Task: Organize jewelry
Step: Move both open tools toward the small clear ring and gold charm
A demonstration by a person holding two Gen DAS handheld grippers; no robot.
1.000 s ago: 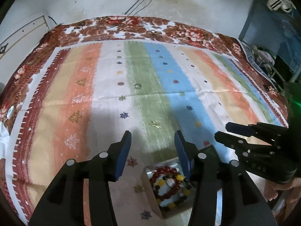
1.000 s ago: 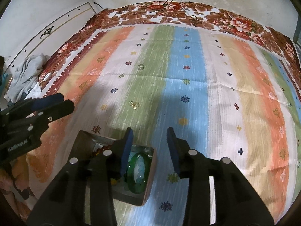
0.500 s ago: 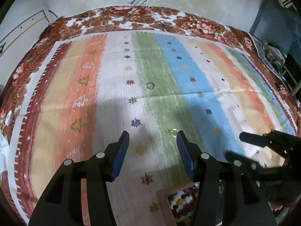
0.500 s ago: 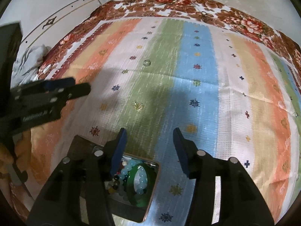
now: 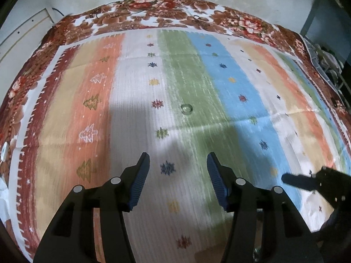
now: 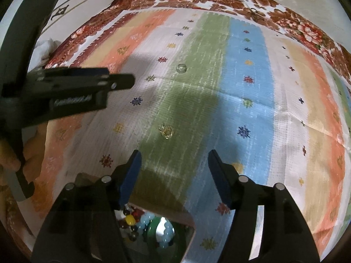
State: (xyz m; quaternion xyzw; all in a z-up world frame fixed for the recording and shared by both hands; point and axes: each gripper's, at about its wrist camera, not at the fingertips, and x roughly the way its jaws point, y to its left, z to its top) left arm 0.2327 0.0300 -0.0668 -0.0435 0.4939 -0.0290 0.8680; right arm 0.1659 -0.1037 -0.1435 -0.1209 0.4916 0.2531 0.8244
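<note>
A small clear ring lies on the green stripe of the striped cloth; it also shows in the right wrist view. A small gold piece lies nearer on the same stripe, just ahead of my right gripper. A jewelry box under the right gripper holds a green bangle and bead bracelets. My left gripper is open and empty above the cloth. My right gripper is open and empty; it shows at the right in the left wrist view.
The striped cloth lies over a floral blanket on the floor. A wall with cables stands at the far end. White cloth lies at the left edge. Clutter stands at the far right.
Both grippers have moved forward over the cloth. The box has slid down out of the left view and to the bottom of the right view. The ring and gold piece appear closer.
</note>
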